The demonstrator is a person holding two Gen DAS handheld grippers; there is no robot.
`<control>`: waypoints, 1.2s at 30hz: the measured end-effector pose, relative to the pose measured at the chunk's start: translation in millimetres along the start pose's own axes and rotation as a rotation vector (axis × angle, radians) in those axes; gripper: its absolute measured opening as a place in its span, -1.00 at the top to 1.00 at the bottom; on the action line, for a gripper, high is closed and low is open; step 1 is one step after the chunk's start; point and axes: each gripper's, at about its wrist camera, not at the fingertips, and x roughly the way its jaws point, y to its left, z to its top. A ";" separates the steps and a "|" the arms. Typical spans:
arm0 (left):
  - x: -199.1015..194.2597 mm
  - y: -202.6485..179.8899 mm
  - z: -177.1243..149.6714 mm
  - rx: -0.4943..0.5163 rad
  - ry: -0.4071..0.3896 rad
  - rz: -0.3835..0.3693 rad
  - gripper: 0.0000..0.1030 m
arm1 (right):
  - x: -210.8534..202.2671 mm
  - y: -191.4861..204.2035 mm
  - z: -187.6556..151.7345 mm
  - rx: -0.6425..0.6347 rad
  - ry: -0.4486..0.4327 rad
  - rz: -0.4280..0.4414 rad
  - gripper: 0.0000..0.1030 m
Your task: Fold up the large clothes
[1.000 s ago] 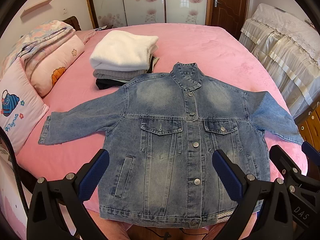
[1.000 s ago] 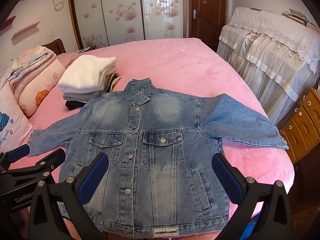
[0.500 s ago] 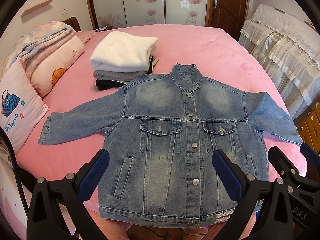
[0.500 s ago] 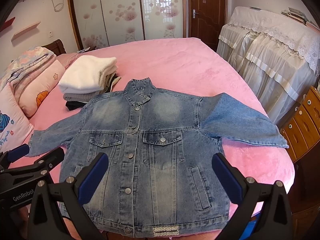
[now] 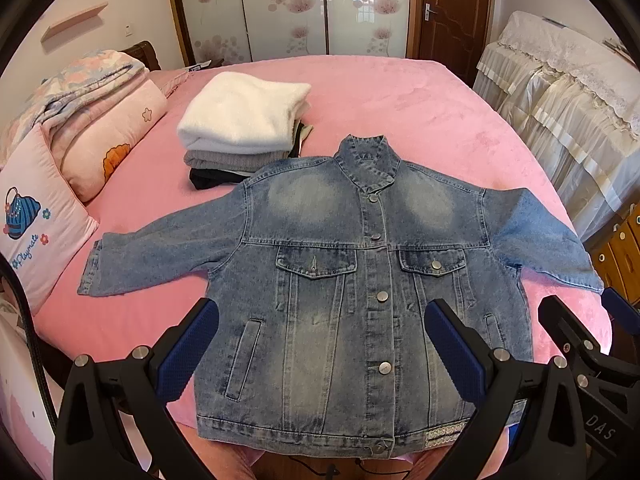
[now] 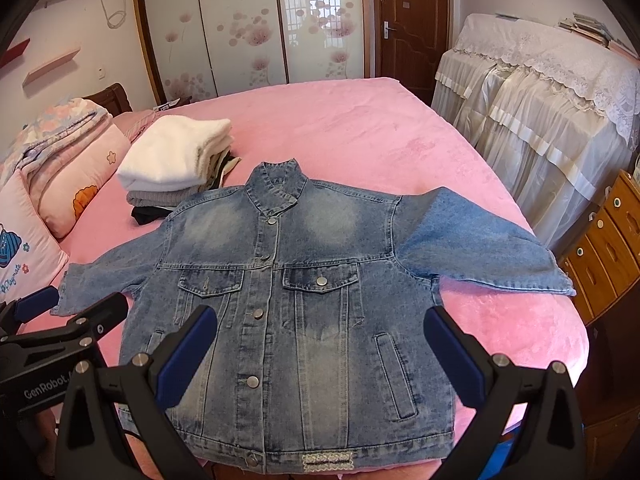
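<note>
A blue denim jacket [image 5: 340,280] lies flat, front up and buttoned, on the pink bed [image 5: 420,104], sleeves spread to both sides; it also shows in the right wrist view [image 6: 304,292]. My left gripper [image 5: 320,340] is open and empty, held above the jacket's lower half. My right gripper [image 6: 320,340] is open and empty, above the hem, and shows at the right edge of the left wrist view [image 5: 592,344]. The left gripper shows at the left edge of the right wrist view [image 6: 60,320].
A stack of folded clothes topped by a white fleece [image 5: 244,120] sits behind the jacket's left shoulder. Pillows and a folded quilt [image 5: 88,120] lie at the left. Lace-covered furniture [image 6: 540,112] and wooden drawers [image 6: 608,248] stand on the right.
Both grippers have drifted very slightly; the jacket has not moved and both stay open.
</note>
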 end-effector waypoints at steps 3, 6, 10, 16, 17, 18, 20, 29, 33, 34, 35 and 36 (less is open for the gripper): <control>-5.3 -4.9 3.7 0.009 -0.014 -0.002 -0.98 | -6.9 -0.6 2.5 0.007 -0.019 -0.004 -1.00; -9.2 -10.6 7.1 0.022 -0.029 -0.004 -0.98 | -12.3 -4.4 6.0 0.012 -0.039 -0.007 -1.00; -17.0 -20.7 13.3 0.039 -0.058 -0.015 -0.98 | -21.4 -21.8 14.7 0.014 -0.072 -0.007 -1.00; -30.3 -36.2 20.9 0.063 -0.110 -0.058 -0.98 | -33.1 -33.9 23.7 0.005 -0.138 -0.045 -1.00; -32.1 -39.8 23.0 0.067 -0.119 -0.064 -0.98 | -35.4 -37.6 25.5 0.007 -0.150 -0.054 -1.00; -33.8 -43.3 24.2 0.067 -0.128 -0.073 -0.98 | -37.0 -41.8 27.2 0.010 -0.160 -0.059 -1.00; -35.9 -49.8 28.6 0.071 -0.136 -0.099 -0.98 | -41.0 -50.7 31.2 0.020 -0.180 -0.069 -1.00; -33.6 -89.8 42.9 0.115 -0.189 -0.117 -0.98 | -48.0 -95.9 41.4 0.060 -0.247 -0.166 -1.00; -20.8 -111.1 48.5 0.151 -0.202 -0.113 -0.98 | -35.1 -132.2 40.7 0.130 -0.219 -0.189 -1.00; -15.3 -119.0 49.6 0.165 -0.204 -0.112 -0.98 | -26.4 -143.8 38.8 0.148 -0.194 -0.206 -1.00; -10.7 -125.8 49.8 0.173 -0.204 -0.115 -0.98 | -20.0 -152.3 37.2 0.158 -0.180 -0.223 -1.00; -4.3 -133.5 50.2 0.183 -0.200 -0.119 -0.98 | -15.2 -159.6 34.4 0.167 -0.172 -0.244 -1.00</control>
